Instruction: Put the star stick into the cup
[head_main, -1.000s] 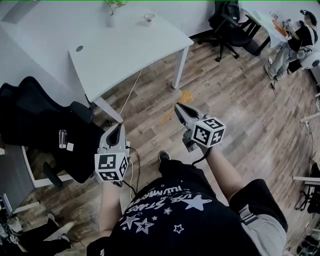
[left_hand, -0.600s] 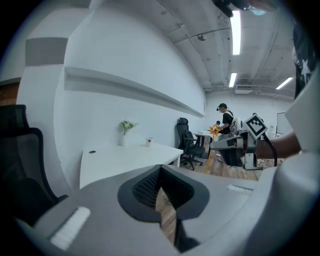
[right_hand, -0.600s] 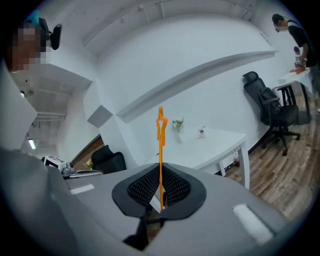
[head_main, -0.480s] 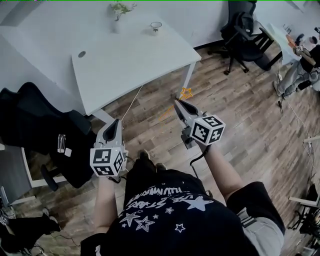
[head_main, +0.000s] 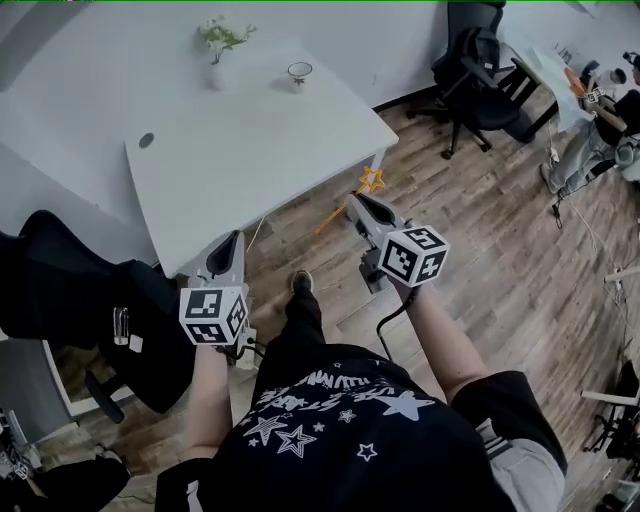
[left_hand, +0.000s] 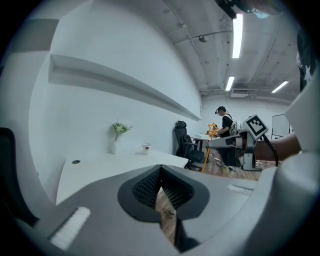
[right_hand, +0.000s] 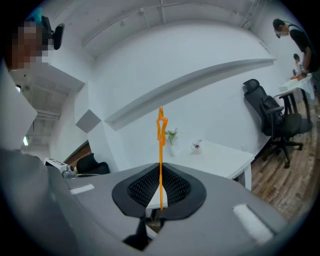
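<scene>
An orange star stick (head_main: 369, 182) juts forward from my right gripper (head_main: 354, 203), which is shut on its thin shaft. In the right gripper view the stick (right_hand: 161, 160) stands upright between the pads of that gripper (right_hand: 160, 194), star at the top. A small white cup (head_main: 298, 72) stands near the far edge of the white table (head_main: 260, 150), beside a vase with a green plant (head_main: 218, 58). The cup (right_hand: 197, 145) lies well ahead of the stick. My left gripper (head_main: 235, 242) hovers by the table's near edge. Its jaws (left_hand: 160, 192) are shut and hold nothing.
A black office chair (head_main: 95, 300) stands close at my left and another black chair (head_main: 478, 80) at the back right. A person (head_main: 600, 110) works at a far desk. The table has a round cable hole (head_main: 146, 141). Wooden floor lies under both grippers.
I have stepped closer to the table, so it and the cup lie nearer. Both grippers hold the same pose, the right still shut on the stick.
</scene>
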